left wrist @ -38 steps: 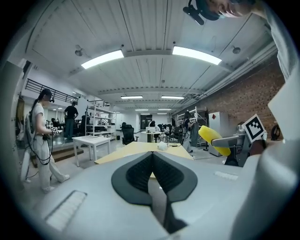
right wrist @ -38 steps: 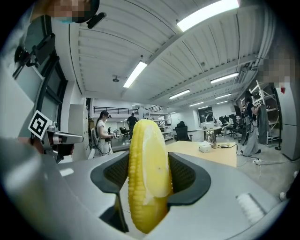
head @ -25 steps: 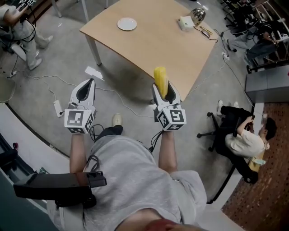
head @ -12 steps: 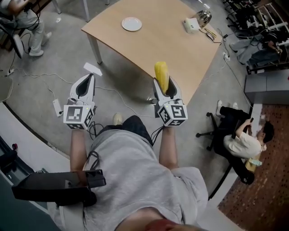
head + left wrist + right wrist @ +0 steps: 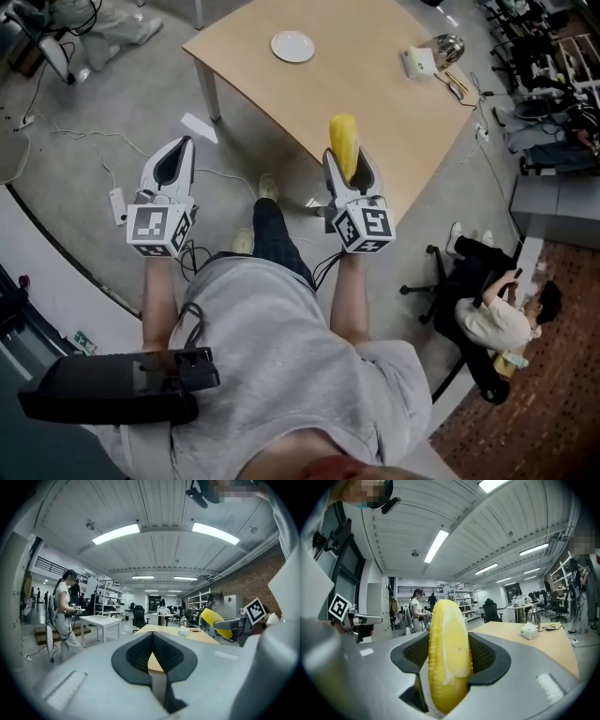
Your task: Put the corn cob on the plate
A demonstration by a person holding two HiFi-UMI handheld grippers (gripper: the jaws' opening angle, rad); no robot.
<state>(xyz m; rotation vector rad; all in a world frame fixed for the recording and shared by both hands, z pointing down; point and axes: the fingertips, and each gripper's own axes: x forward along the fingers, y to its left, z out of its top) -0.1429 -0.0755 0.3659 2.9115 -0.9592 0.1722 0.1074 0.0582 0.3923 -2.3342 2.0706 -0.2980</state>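
Note:
A yellow corn cob stands upright between the jaws of my right gripper, which is shut on it. It hangs over the floor, just short of the near edge of the wooden table. In the right gripper view the corn cob fills the gap between the dark pads. A small white plate lies near the table's far left corner. My left gripper is held over the floor to the left, its jaws shut on nothing. The corn cob also shows at the right of the left gripper view.
A white box and a metal kettle sit at the table's far right. Cables, a power strip and a sheet of paper lie on the floor. A person sits on an office chair at the right.
Both grippers have moved toward the table, the corn cob still in the right one. The person holding them has stepped forward, and the table edge is nearer.

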